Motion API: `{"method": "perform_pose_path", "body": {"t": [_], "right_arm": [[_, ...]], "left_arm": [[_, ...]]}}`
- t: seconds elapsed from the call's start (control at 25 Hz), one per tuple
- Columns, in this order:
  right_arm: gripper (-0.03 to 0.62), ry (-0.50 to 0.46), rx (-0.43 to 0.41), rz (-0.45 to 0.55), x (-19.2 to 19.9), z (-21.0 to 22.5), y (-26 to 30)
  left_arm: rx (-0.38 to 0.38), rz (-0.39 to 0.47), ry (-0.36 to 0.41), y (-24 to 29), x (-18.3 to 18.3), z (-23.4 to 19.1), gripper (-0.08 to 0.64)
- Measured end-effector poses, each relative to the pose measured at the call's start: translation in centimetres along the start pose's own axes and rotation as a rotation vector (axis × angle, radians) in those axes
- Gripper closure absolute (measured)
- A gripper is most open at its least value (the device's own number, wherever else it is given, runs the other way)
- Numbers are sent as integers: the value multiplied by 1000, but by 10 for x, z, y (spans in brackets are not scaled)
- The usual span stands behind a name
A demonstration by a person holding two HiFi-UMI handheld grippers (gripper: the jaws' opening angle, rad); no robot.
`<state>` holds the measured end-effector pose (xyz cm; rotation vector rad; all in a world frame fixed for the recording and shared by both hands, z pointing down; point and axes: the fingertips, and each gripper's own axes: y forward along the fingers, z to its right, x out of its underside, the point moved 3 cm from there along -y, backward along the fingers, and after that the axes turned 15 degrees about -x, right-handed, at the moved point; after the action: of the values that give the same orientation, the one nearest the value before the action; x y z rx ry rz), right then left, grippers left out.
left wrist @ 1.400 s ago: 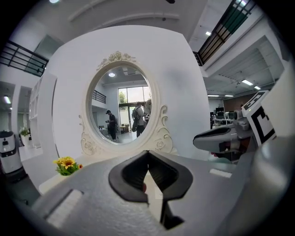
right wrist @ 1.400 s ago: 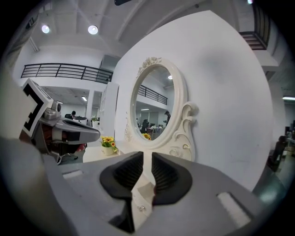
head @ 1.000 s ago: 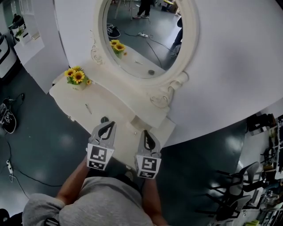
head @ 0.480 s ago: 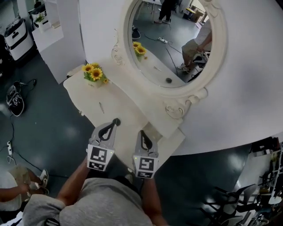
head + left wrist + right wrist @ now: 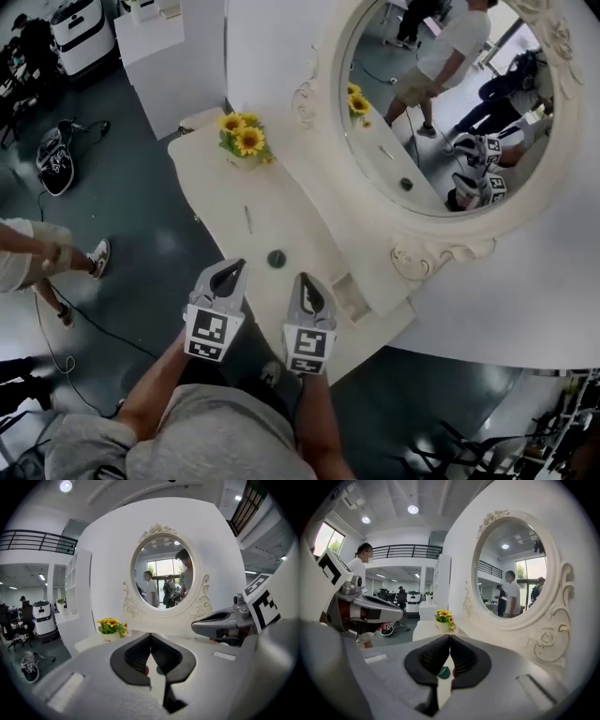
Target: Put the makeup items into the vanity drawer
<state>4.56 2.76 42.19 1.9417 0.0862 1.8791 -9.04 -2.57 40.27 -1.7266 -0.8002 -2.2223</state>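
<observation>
While you held both at the counter's (image 5: pixel 211 183) near edge | left tool (image 5: pixel 239 265) closed, empty | right tool (image 5: pixel 302 278) closed, empty | round green makeup item (image 5: pixel 277 258) lay on counter, between their tips.

From where I stand, the middle of the desk (image 5: pixel 291 208) is mostly bare; only a thin stick (image 5: pixel 247 219) and a small dark round pot (image 5: pixel 277 258) lie on it, near each other but not touching. A sunflower pot (image 5: pixel 242 142) blocks the far left end. The mirror's carved frame (image 5: pixel 427 253) walls off the back, and a low open box (image 5: pixel 352 295) sits at its foot on the right.
</observation>
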Motion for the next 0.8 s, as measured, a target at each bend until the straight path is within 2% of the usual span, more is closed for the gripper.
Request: {"method": "perform_pose_path", "body": {"t": [0.8], "right_arm": [[586, 187, -9, -189, 111, 10, 93]], "left_arm": [[83, -202, 22, 81, 100, -12, 549]]}}
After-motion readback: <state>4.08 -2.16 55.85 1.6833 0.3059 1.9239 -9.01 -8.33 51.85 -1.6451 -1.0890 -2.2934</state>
